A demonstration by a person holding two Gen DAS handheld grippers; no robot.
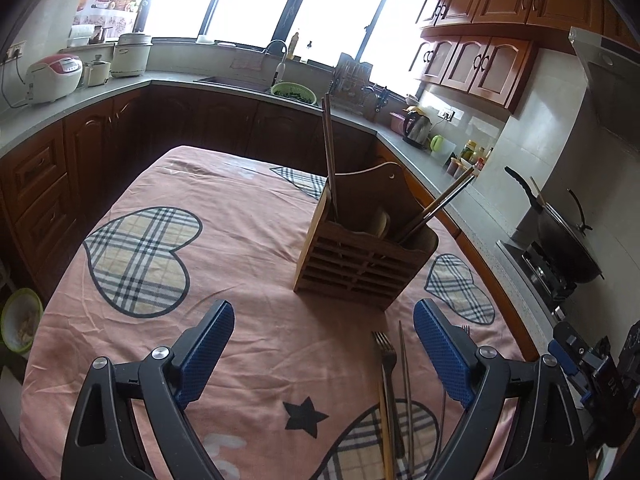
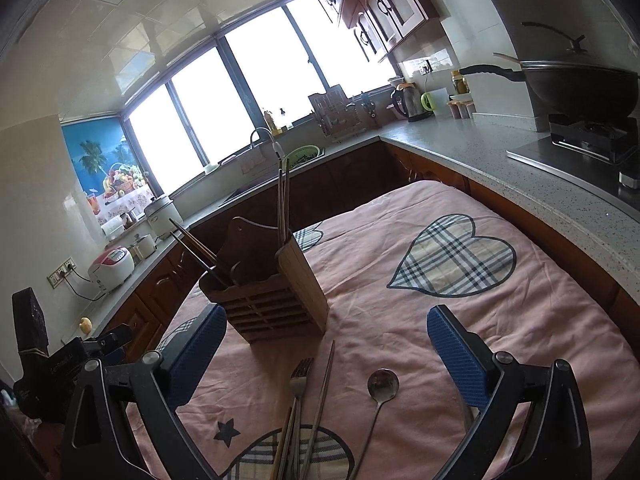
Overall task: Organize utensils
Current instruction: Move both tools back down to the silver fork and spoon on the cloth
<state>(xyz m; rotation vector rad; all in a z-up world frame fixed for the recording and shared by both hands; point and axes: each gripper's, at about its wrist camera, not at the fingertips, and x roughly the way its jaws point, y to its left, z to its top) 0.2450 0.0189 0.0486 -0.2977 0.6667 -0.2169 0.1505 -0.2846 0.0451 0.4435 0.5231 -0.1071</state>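
A slatted wooden utensil holder (image 1: 360, 268) (image 2: 272, 300) stands on the pink tablecloth, with chopsticks (image 1: 330, 160) (image 2: 282, 200) upright in one compartment and more leaning in another. On the cloth in front of it lie a fork (image 1: 386, 364) (image 2: 298, 380), loose chopsticks (image 1: 405, 380) (image 2: 322, 392) and a metal spoon (image 2: 382, 386). My left gripper (image 1: 324, 320) is open above the cloth, with the utensils just inside its right finger. My right gripper (image 2: 326, 324) is open too, hovering over the fork, chopsticks and spoon. Nothing is gripped.
The table (image 1: 240, 240) sits inside a U-shaped kitchen counter (image 2: 460, 140). A wok on a stove (image 2: 580, 92), a kettle (image 1: 418, 128), a rice cooker (image 1: 54, 78) and a sink with a green colander (image 1: 292, 92) line the counter. The other gripper shows at frame edges (image 1: 592, 364) (image 2: 52, 364).
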